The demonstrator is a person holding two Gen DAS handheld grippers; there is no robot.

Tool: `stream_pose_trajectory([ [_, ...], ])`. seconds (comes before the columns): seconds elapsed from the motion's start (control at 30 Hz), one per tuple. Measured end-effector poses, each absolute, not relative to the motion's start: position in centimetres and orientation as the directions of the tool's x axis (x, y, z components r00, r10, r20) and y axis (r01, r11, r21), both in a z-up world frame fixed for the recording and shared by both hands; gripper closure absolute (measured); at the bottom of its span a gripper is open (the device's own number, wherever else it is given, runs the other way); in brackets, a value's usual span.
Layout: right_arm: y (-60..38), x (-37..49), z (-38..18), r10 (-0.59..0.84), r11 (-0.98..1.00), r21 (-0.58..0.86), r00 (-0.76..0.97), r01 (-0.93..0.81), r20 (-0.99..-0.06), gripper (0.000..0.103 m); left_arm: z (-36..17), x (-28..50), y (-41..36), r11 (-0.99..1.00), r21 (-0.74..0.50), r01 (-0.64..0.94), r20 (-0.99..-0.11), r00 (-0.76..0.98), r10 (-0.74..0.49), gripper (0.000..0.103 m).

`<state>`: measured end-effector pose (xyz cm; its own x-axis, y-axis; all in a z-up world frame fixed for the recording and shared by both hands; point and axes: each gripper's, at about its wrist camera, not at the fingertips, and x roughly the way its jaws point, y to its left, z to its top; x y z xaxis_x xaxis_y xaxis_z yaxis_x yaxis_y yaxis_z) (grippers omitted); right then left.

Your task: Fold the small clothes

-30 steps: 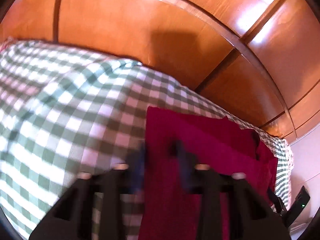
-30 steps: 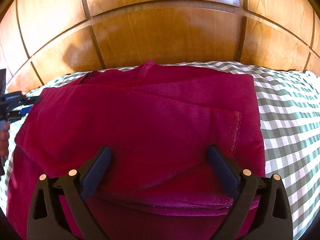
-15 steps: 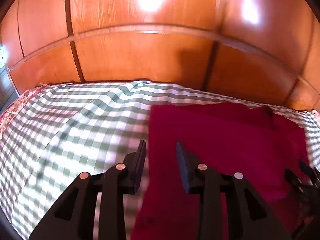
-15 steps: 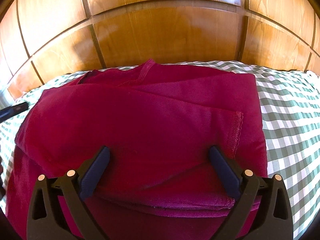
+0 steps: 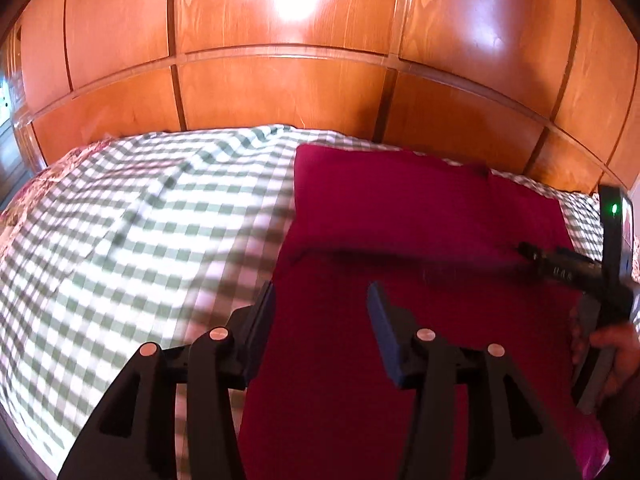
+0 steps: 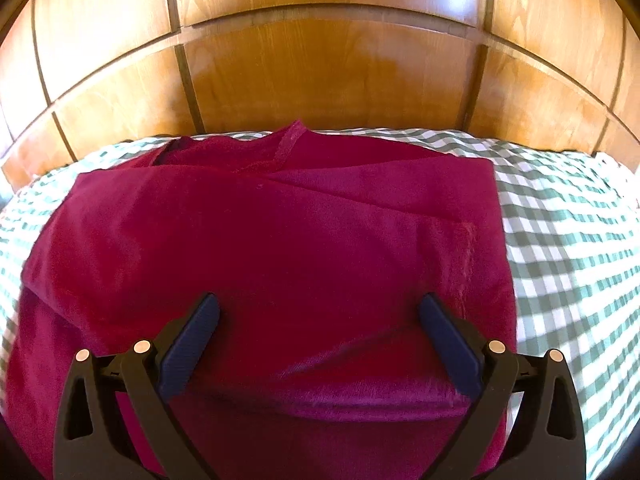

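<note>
A dark red garment [image 5: 400,216] lies partly folded on the green-and-white checked bedspread [image 5: 140,232], its neckline toward the headboard. My left gripper [image 5: 322,304] hovers over the garment's left edge; its jaws are opening and nothing is between them. In the right wrist view the folded red garment [image 6: 280,240] fills the middle, with a thick fold at the near edge. My right gripper [image 6: 318,312] stands open wide above that fold, its pads clear of the cloth. The right gripper [image 5: 560,264] also shows at the right of the left wrist view, held by a hand [image 5: 616,356].
A glossy wooden panelled headboard [image 5: 280,92] rises right behind the bed. Checked bedspread [image 6: 568,248] stretches to the right of the garment, and a wide stretch lies to its left. A floral edge [image 5: 24,204] shows at the bed's far left.
The left gripper has swung round to face the headboard squarely and its jaws have widened. It has left the left edge of the right wrist view. The right gripper has stayed put.
</note>
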<state>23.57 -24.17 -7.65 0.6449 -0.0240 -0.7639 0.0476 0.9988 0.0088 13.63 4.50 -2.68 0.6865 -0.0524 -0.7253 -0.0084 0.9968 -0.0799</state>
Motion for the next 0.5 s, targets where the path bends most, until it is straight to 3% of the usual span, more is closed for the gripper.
stream_pose_trajectory([
  [0.17, -23.5, 20.2, -6.0, 0.002, 0.997, 0.049, 0.665, 0.052, -0.747, 0.004, -3.0, 11.2, 4.7, 0.997, -0.080, -0.005, -0.736, 0.675, -0.055, 0.053],
  [0.5, -25.9, 13.3, -6.7, -0.024, 0.995, 0.037, 0.594, 0.091, -0.804, 0.004, -4.7, 7.9, 5.9, 0.997, -0.081, 0.003, -0.763, 0.643, -0.064, 0.053],
])
